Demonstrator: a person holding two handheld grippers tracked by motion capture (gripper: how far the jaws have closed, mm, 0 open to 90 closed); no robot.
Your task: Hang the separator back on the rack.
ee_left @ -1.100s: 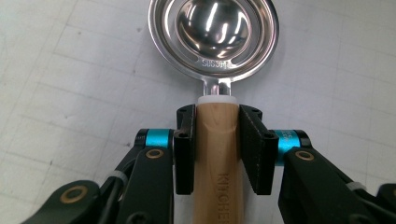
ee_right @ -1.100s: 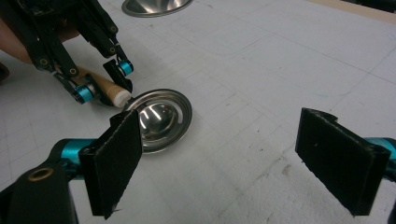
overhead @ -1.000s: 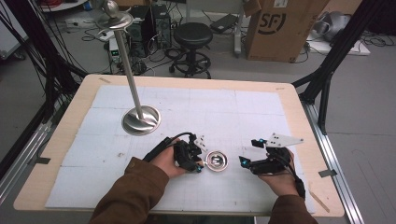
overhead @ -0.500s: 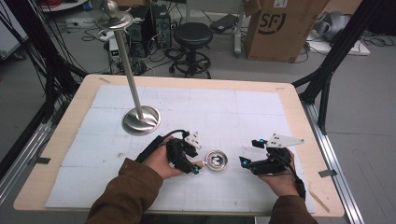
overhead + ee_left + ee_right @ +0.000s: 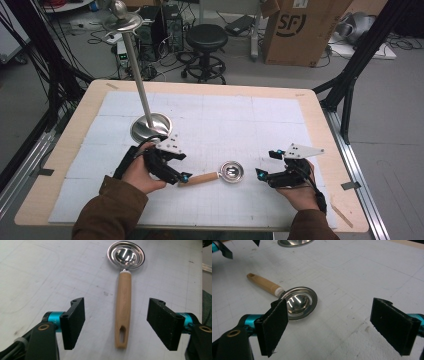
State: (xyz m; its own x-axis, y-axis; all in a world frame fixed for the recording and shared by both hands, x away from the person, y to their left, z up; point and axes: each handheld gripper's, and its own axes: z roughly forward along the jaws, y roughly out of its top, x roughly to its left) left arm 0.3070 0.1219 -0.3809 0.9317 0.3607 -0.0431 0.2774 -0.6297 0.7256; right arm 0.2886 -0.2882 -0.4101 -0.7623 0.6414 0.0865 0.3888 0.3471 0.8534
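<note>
Left tool (image 5: 184, 176): one, in the person's left hand (image 5: 137, 172), lower left of the high view. Its jaws have just been opening and stand apart. In the left gripper view the two black pads (image 5: 74, 322) flank the end of the spoon's handle without touching it.
Right tool (image 5: 260, 172): one, in the right hand (image 5: 300, 192), lower right of the high view. Jaws wide apart, nothing between them. It lies just right of the spoon's bowl, not touching.
Spoon (image 5: 215, 176): one, flat on the desk, low and centre in the high view, between the two tools. Wooden handle, round metal bowl.
Handle (image 5: 123, 310): pale wood with a slot near its end; in the left gripper view it runs from bottom centre up to the bowl.
Bowl (image 5: 298, 302): shiny, open side up, with a stepped rim; centre left in the right gripper view, partly behind that tool's near pad.
Stand (image 5: 151, 126): one, a round metal foot left of centre with a thin pole rising to the upper left, topped by a small dish and ball.
Desk (image 5: 310, 107): one, wooden edge, covered with a white gridded sheet.
Stool (image 5: 206, 37): one, black, on the floor beyond the desk, top centre.
Box (image 5: 300, 30): one, cardboard, upper right.
</note>
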